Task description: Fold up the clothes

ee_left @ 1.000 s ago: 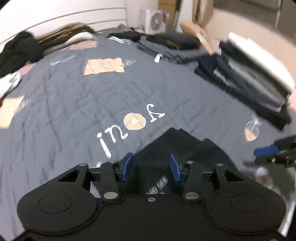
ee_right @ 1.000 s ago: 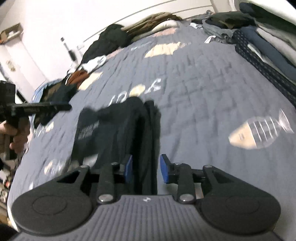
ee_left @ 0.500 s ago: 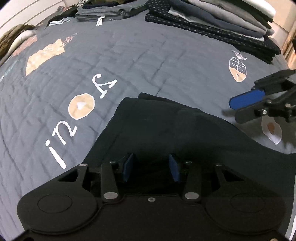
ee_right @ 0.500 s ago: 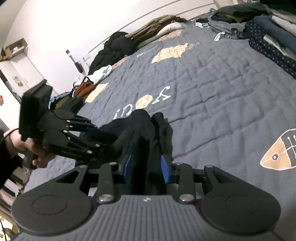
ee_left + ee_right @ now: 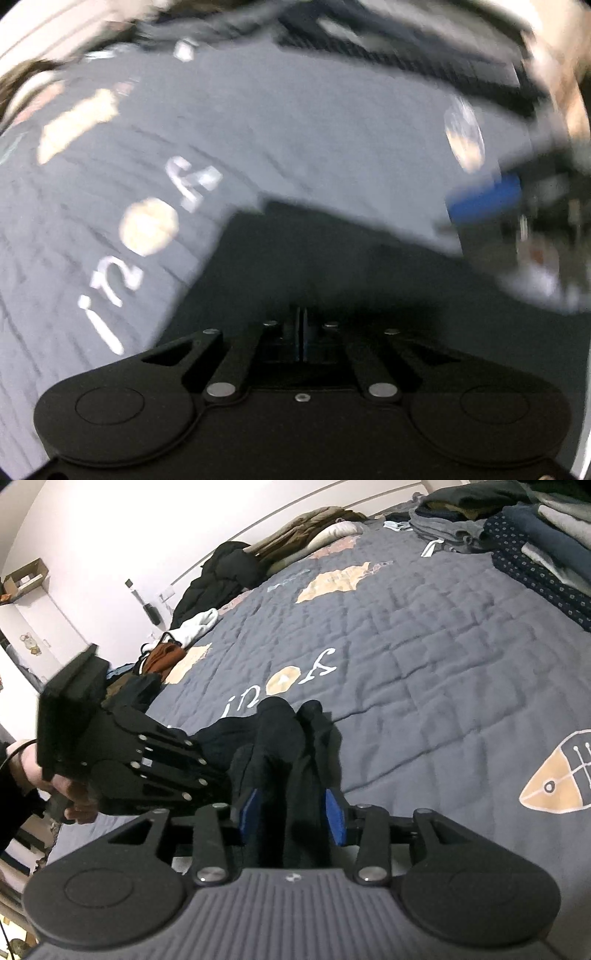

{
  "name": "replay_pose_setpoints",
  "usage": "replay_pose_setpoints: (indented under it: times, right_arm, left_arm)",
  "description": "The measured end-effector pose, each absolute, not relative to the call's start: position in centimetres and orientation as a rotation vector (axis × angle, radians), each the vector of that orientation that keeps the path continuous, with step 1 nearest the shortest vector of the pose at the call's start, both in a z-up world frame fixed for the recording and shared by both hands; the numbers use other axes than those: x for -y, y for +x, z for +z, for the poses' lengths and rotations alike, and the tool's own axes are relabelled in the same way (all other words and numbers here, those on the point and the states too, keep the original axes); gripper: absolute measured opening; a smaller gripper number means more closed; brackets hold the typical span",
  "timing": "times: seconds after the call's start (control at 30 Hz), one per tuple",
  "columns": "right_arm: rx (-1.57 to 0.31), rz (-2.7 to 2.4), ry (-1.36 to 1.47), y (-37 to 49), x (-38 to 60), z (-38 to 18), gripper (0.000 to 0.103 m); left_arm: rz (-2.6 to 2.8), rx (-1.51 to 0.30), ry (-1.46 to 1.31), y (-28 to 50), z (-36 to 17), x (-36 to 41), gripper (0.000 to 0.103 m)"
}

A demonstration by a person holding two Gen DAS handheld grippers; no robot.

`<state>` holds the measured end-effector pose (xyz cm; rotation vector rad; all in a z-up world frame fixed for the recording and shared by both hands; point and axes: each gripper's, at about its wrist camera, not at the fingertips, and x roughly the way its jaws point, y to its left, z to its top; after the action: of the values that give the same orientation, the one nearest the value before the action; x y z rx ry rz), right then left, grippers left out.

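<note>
A black garment (image 5: 332,266) lies bunched on the grey quilt (image 5: 295,129). In the blurred left wrist view my left gripper (image 5: 300,332) is shut, its fingers pressed together on the garment's near edge. The right wrist view shows that same left gripper (image 5: 218,775) biting the left side of the black garment (image 5: 273,731), with a hand (image 5: 74,797) holding it. My right gripper (image 5: 291,812) is open; a thick fold of the garment lies between its blue pads (image 5: 334,812). One right finger pad (image 5: 484,199) shows as a blue smear at the right of the left wrist view.
The grey quilt (image 5: 424,664) carries white lettering (image 5: 325,664) and a fish print (image 5: 561,779). Stacks of folded clothes (image 5: 546,542) line the far right edge. A dark jacket pile (image 5: 229,572) and loose clothes (image 5: 162,657) sit at the far left.
My left gripper has closed from open onto the garment's edge and is moving, blurring its view. The right gripper's pads stay apart around the fold, slightly wider.
</note>
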<state>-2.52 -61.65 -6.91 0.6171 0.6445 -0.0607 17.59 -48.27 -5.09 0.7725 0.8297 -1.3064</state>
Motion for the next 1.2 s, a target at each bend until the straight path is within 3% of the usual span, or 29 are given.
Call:
replay_pose_setpoints:
  times: [0.17, 0.27, 0.37, 0.4, 0.43, 0.7, 0.8, 1.2]
  right_arm:
    - [-0.617, -0.085, 0.631, -2.6, 61.8, -6.9, 0.040]
    - [-0.602, -0.095, 0.634, -2.3, 61.8, -7.1, 0.040]
    - [-0.586, -0.100, 0.613, -1.7, 61.6, -7.2, 0.040]
    - [-0.581, -0.092, 0.611, -1.4, 61.7, -7.2, 0.040]
    - [-0.579, -0.085, 0.613, -1.0, 61.7, -7.3, 0.041]
    - [-0.584, -0.032, 0.579, 2.5, 61.4, -7.1, 0.043]
    - [-0.595, -0.029, 0.576, 3.4, 60.7, -7.6, 0.043]
    - [-0.609, 0.011, 0.650, 3.8, 60.5, -7.9, 0.043]
  left_arm:
    - [-1.248, -0.790, 0.558, 20.1, -2.0, 47.8, 0.001]
    - [-1.232, -0.776, 0.579, 20.3, -2.1, 47.0, 0.005]
    - [-1.218, -0.764, 0.624, 20.2, -2.5, 46.0, 0.035]
    - [-1.213, -0.759, 0.639, 20.2, -2.7, 45.7, 0.051]
    - [-1.208, -0.755, 0.654, 20.1, -2.8, 45.4, 0.054]
    - [-1.168, -0.720, 0.772, 19.9, -3.9, 43.0, 0.053]
    - [-1.155, -0.712, 0.803, 20.0, -4.1, 42.2, 0.040]
    - [-1.150, -0.780, 0.717, 22.7, -1.6, 41.5, 0.041]
